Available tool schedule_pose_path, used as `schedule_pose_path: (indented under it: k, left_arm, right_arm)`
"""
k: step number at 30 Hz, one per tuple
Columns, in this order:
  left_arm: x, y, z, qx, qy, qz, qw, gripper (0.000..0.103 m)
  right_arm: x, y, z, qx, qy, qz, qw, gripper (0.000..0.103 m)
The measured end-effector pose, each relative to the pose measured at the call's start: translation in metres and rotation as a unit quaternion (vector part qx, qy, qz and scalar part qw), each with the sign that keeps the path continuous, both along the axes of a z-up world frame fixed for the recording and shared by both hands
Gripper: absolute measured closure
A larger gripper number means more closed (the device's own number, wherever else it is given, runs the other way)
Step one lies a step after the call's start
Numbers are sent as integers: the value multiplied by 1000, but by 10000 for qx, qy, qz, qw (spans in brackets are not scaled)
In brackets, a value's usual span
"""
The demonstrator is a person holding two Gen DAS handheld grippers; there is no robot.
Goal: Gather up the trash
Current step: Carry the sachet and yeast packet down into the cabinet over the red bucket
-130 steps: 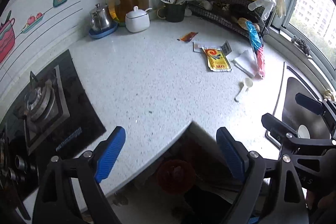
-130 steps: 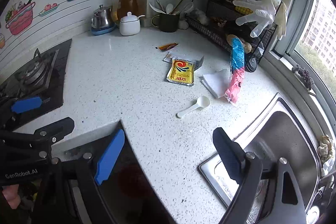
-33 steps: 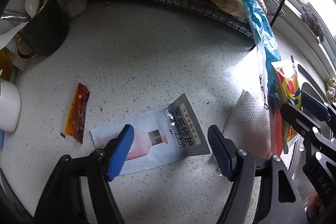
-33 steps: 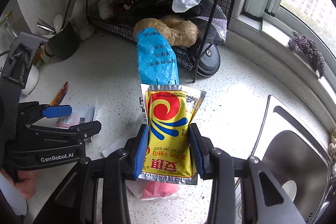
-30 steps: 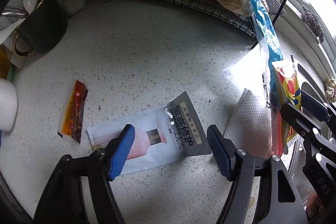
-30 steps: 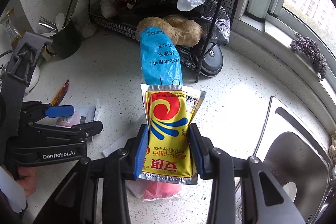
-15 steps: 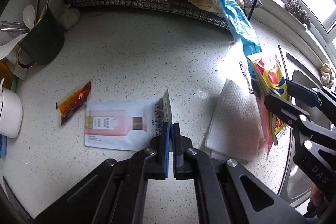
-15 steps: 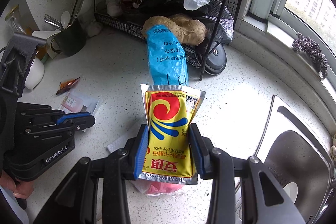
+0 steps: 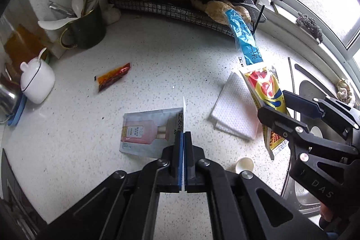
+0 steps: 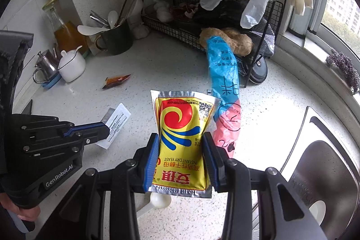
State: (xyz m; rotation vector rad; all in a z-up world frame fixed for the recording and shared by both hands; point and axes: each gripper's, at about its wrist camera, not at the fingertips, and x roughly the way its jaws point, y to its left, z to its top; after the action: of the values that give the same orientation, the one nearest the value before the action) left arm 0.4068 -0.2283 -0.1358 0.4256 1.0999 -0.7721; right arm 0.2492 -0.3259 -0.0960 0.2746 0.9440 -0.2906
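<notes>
- Speckled white kitchen counter (image 9: 157, 55), with a wire rack (image 9: 171, 8) at its back edge and a sink (image 10: 326, 174) at its right end.
- Left gripper (image 9: 183, 141) is clenched on a corner of the pink shampoo sachet (image 9: 144, 132), which hangs off the surface.
- Right gripper (image 10: 181, 163) grips the yellow yeast packet (image 10: 182, 134).
- Step in hand: carrying both pieces off. Next likely a bin, none in view.
- Red sauce sachet (image 9: 113, 79), paper napkin (image 9: 236, 114) and blue-pink bag (image 10: 222, 87) remain mid-counter.

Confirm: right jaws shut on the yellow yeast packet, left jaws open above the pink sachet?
Not quite. The left gripper is shut on the pink sachet, as the left wrist view shows. The right gripper does hold the yellow yeast packet.
</notes>
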Motion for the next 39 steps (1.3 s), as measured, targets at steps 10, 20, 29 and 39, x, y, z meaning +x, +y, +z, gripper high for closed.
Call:
schedule_pose_path:
  k: [10, 20, 29, 39]
  left_arm:
    - [-35, 67, 13, -60, -168, 842, 9963, 103]
    - [-74, 144, 19, -223, -194, 1474, 9886, 103]
    - [-131, 194, 18, -344, -203, 1603, 9863, 103]
    - [-211, 239, 1, -288, -18, 1650, 9859, 103]
  right_arm:
    - [-10, 48, -1, 59, -38, 841, 9964, 67]
    - [-27, 110, 0, 89, -75, 1439, 9895, 67]
    - [-70, 155, -4, 100, -66, 1615, 9868, 67]
    - [-134, 199, -19, 163, 149, 1729, 9847, 67]
